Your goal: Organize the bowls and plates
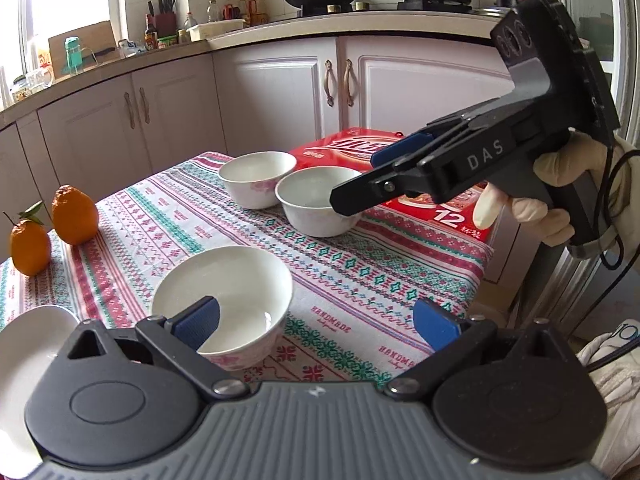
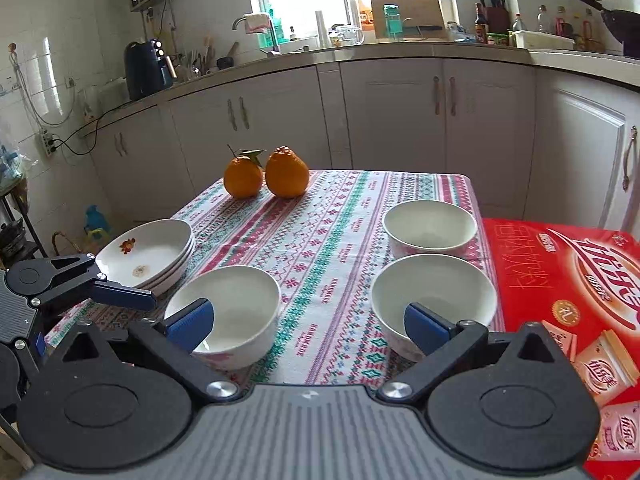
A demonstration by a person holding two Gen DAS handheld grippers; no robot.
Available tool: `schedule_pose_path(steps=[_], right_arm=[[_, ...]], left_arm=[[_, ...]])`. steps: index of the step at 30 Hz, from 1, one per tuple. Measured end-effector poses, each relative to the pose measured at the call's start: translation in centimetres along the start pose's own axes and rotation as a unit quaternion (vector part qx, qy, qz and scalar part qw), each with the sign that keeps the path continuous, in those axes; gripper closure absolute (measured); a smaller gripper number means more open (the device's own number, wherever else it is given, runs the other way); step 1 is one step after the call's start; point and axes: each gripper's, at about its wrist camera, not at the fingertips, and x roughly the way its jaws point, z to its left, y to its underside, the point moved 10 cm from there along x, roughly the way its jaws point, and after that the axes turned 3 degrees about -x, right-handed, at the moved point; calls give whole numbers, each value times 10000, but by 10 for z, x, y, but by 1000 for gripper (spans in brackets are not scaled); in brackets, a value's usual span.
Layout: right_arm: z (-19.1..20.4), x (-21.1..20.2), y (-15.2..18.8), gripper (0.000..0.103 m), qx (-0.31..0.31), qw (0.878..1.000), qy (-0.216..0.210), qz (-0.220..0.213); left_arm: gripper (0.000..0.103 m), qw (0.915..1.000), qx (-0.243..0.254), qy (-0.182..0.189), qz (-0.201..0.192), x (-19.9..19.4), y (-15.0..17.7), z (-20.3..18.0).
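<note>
Both tools stand wide and hold nothing. The left gripper [image 1: 316,320] hovers low in its frame over the patterned tablecloth [image 1: 360,256], with the near bowl [image 1: 224,300] behind its left finger. The right gripper [image 2: 308,324] hangs between that bowl and a second bowl [image 2: 434,296] at centre right. A third bowl [image 2: 430,228] sits just behind the second one. The stack of plates [image 2: 148,252] lies at middle left, at the cloth's edge. Two oranges [image 2: 266,174] stand at the far side, well apart from the dishes. A red carton [image 2: 568,280] fills the right of the frame, just beside the two bowls. A gloved hand [image 1: 560,188] holds the right tool.
</note>
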Motion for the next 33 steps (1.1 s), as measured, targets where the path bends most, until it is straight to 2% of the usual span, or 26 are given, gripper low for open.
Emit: schedule_pose_path(steps=[2,6,11,14,16,22,28,33], right_arm=[[-10,-5,6,0,1,9999,144,31],[-32,-12,15,0,108,9991,405,76],[-57,-17,19,0,-6,9960,888,43],[-75,-13,29,0,-354,9891,1418,154],[-86,-9,38,0,-377,9866,1563,280],[-93,12,56,0,-322,9897,1312,471],[-84,38,54,0,-539,9913,1075,535],[-82,53,50,0,-628,9930,863,504]], left_arm=[[1,10000,42,72,-19,6,-2,-9],[1,9992,313,-88,-216,20,-11,-25],[1,9996,15,188,-206,40,-22,-34],[1,9998,-68,112,-160,48,-28,-33],[1,9996,-158,169,-160,48,-33,-30],[1,9997,-182,-46,-183,62,-62,-16],[1,9986,-471,-255,27,104,-90,3],[3,9968,-725,-221,235,136,-96,16]])
